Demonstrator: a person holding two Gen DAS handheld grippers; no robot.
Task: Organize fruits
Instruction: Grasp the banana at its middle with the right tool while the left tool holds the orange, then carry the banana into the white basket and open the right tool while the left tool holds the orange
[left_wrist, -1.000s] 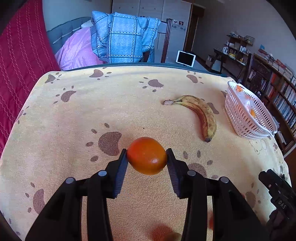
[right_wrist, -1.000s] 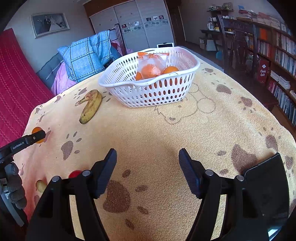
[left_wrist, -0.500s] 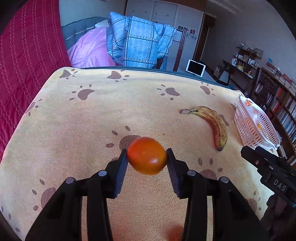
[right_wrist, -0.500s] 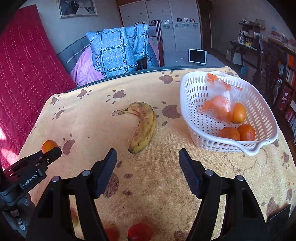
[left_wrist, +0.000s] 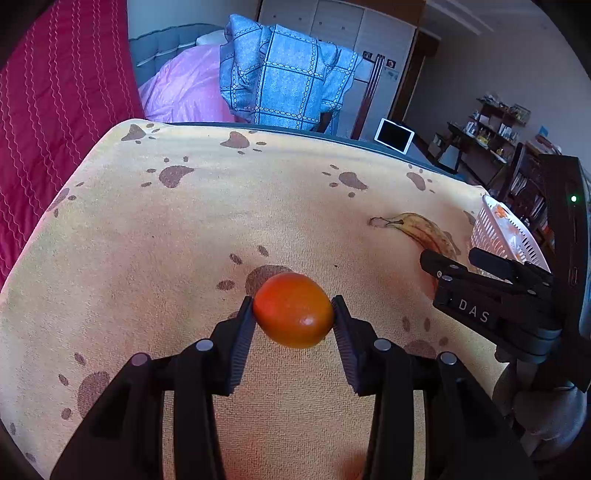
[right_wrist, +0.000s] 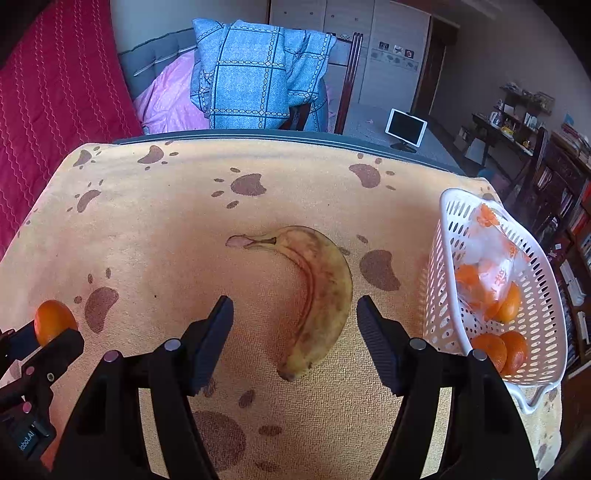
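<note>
Orange fruit (left_wrist: 293, 310) clenched in left gripper (left_wrist: 293, 317) jaws, mid-carry; right gripper (right_wrist: 295, 325) jaws released over banana (right_wrist: 317, 291). Next: lower, close on banana, carry both to basket (right_wrist: 443, 258).

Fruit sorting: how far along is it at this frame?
Done: several oranges, some bagged, sit in the white basket. In hand: the left gripper clamps an orange fruit above the cloth. Left: the banana lies on the cloth, with the open right gripper hovering over it.

Left claw (left_wrist: 293, 314) clamped on its load; right claw (right_wrist: 295, 317) spread wide.
</note>
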